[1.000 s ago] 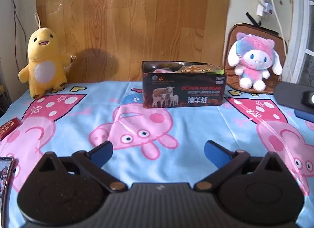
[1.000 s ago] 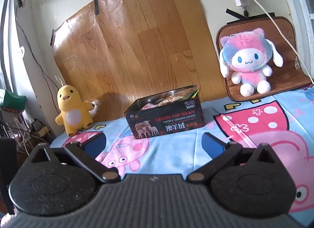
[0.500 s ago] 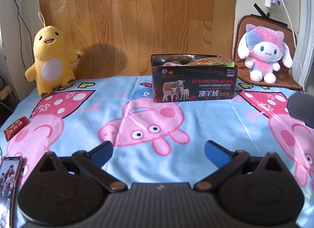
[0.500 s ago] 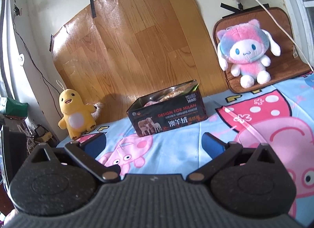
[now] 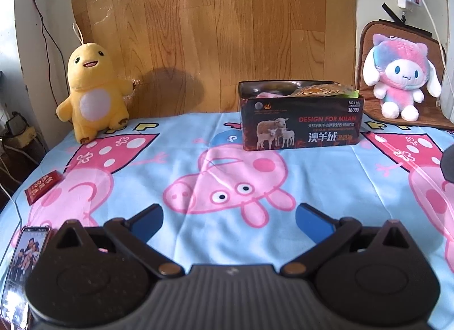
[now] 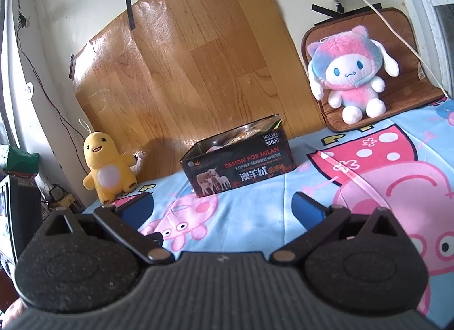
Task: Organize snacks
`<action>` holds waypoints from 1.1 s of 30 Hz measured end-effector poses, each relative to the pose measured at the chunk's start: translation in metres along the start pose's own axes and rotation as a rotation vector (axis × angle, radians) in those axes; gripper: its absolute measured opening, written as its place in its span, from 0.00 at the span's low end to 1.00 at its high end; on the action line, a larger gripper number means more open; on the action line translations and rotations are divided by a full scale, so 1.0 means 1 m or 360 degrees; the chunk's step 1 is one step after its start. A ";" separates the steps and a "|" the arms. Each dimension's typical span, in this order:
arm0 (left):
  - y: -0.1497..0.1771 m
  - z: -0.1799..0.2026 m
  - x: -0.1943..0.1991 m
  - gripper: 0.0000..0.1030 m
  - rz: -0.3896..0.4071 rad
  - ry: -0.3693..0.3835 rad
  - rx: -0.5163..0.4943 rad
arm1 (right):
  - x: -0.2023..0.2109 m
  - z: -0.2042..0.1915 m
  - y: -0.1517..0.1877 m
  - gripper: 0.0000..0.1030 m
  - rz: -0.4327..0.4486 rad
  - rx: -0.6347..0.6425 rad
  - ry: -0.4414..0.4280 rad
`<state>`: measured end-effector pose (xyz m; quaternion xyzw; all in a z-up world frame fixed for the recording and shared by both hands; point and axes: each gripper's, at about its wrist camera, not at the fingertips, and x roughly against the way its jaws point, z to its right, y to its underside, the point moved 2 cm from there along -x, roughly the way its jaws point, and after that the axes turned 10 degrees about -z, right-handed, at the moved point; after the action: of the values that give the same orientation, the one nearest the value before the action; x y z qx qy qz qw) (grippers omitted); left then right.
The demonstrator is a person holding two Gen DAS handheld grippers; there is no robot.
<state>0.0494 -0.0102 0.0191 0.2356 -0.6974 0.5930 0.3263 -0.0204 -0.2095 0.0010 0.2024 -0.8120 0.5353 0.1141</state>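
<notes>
Now both cameras sit farther back than a second ago: the tin box looks smaller, and more cloth shows in front of it. In the left wrist view the left gripper (image 5: pixel 228 218) has its jaws spread wide with nothing between them, hovering over the blue cartoon-pig cloth (image 5: pixel 198 233). A phone (image 5: pixel 24 256), newly in fuller sight, lies at the lower left edge, with a red snack packet (image 5: pixel 42 186) beyond it at the left. The right gripper (image 6: pixel 221 205) likewise has its jaws wide apart and empty. Farther back, right of centre, stands the open tin box (image 5: pixel 300 123), snack packets showing inside. At the far edge, a yellow plush duck (image 5: pixel 92 94) sits upper left and a pink-and-blue plush rabbit (image 5: pixel 397 74) upper right.
</notes>
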 end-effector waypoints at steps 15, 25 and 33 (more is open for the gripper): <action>0.000 0.005 -0.003 1.00 -0.0029 -0.0055 -0.0030 | 0.000 0.006 0.001 1.00 0.0001 -0.0033 0.0001; -0.001 0.008 -0.002 1.00 0.0015 -0.0106 -0.0046 | -0.001 0.008 0.002 1.00 -0.0006 -0.0043 0.0002; 0.000 0.011 0.000 1.00 0.0052 -0.0143 -0.0091 | -0.001 0.009 0.003 1.00 -0.0015 -0.0051 -0.0001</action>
<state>0.0478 -0.0213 0.0185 0.2412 -0.7317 0.5669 0.2916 -0.0204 -0.2159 -0.0056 0.2045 -0.8196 0.5217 0.1197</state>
